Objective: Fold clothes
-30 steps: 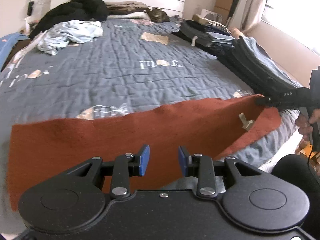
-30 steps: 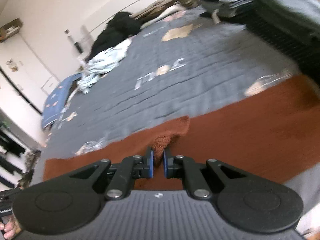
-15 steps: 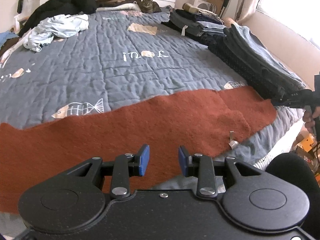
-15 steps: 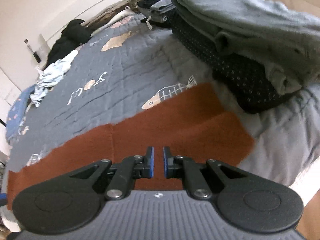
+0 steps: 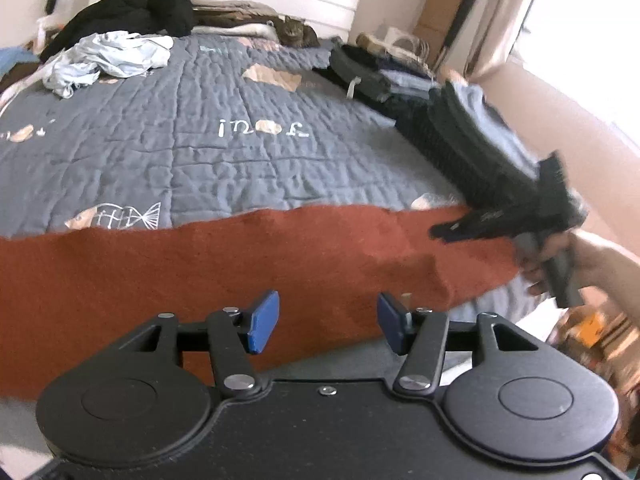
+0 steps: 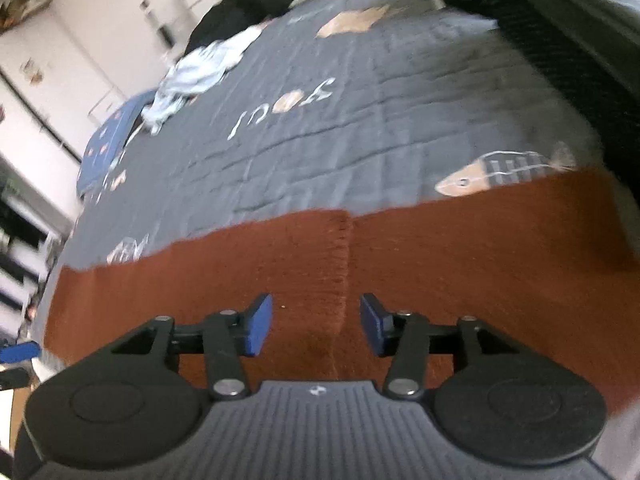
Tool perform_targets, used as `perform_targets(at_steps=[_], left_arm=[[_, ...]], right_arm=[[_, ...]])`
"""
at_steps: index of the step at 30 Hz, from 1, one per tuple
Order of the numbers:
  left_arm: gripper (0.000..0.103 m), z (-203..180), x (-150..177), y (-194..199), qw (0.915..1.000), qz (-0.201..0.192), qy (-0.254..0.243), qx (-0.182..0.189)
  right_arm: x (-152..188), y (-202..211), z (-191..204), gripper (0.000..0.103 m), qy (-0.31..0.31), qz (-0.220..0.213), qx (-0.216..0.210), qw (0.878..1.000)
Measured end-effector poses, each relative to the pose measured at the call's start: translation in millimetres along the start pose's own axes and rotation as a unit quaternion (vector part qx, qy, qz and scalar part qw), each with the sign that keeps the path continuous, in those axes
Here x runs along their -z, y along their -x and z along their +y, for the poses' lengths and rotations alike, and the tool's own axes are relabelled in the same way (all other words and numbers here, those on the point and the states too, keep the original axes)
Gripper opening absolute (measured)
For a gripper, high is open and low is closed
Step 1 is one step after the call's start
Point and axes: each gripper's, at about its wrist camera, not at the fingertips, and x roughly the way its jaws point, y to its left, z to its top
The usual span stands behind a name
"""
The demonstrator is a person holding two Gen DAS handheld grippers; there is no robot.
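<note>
Rust-red garment (image 5: 240, 264) spread flat along bed (image 5: 248, 168) near edge, long axis crosswise. Folded edge directly ahead of right gripper (image 6: 316, 326), jaws opening, empty; left gripper (image 5: 328, 320) likewise opening, empty.

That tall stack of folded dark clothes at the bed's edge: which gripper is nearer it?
Right. The right gripper hovers over the rust-red cloth just beside the stack of folded dark clothes; the left gripper sits farther along the cloth, fingers opening, empty.

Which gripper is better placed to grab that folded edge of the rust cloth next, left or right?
Probably right. The right gripper is opening directly over the folded edge of the rust cloth. The left gripper, also opening, has only flat cloth ahead.
</note>
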Motion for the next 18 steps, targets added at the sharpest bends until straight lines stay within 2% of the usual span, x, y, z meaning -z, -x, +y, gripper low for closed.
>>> perform_targets(at_steps=[5, 11, 15, 17, 18], left_arm=[[0.055, -5, 8, 5, 1.0000, 0.001, 0.005, 0.000], [0.055, -2, 13, 3, 0.9998, 0.004, 0.018, -0.002], [0.055, 0, 14, 3, 0.9998, 0.006, 0.021, -0.003], [0.055, 1, 15, 3, 0.9997, 0.006, 0.023, -0.004], [0.055, 1, 15, 2, 0.9997, 0.007, 0.024, -0.004]], right_arm=[[-7, -24, -15, 0.051, -0.030, 0.057, -0.020, 0.998], [-2, -45, -21, 0.051, -0.036, 0.077, -0.028, 0.996], [3, -53, -17, 0.050, -0.030, 0.073, -0.030, 0.996], [2, -52, -18, 0.039, -0.037, 0.071, -0.036, 0.996], [2, -51, -19, 0.024, -0.042, 0.069, -0.037, 0.996]])
